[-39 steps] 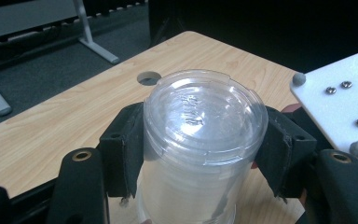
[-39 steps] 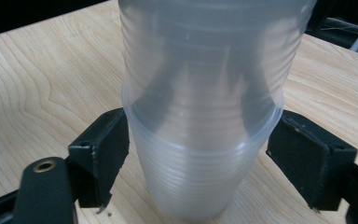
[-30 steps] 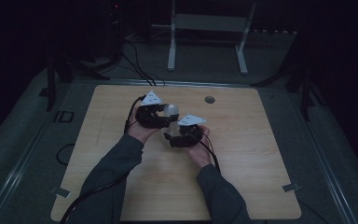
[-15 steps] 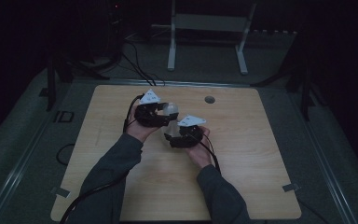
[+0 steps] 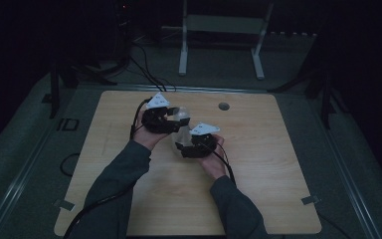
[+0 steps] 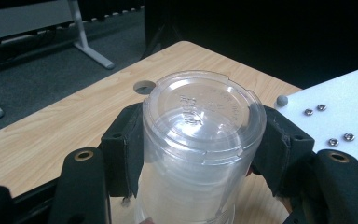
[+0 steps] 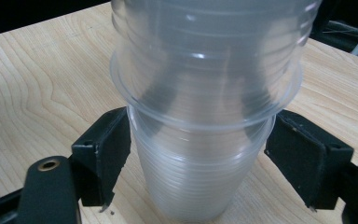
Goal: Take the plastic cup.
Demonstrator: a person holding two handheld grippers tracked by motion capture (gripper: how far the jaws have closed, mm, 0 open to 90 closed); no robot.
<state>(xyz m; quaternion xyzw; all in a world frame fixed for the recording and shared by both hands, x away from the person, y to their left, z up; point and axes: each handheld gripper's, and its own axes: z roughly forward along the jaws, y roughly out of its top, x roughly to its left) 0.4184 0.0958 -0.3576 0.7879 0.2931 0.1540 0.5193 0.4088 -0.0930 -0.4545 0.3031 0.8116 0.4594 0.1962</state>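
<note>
My left tongs (image 6: 200,154) have just been closing on the top clear plastic cup (image 6: 200,135); right tongs (image 7: 198,158) grip the lower stacked cup (image 7: 196,177). Separation not yet done.

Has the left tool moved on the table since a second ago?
No. In the high view the left tool sits just as far from the round hole in the table as before, clamped on the stack of clear cups.

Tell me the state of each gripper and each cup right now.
Left gripper: shut on the first clear cup, near its closed base.
Right gripper: shut on the second clear cup, below its rim.
First clear cup: gripped, stacked with the second.
Second clear cup: gripped, not crushed.
</note>
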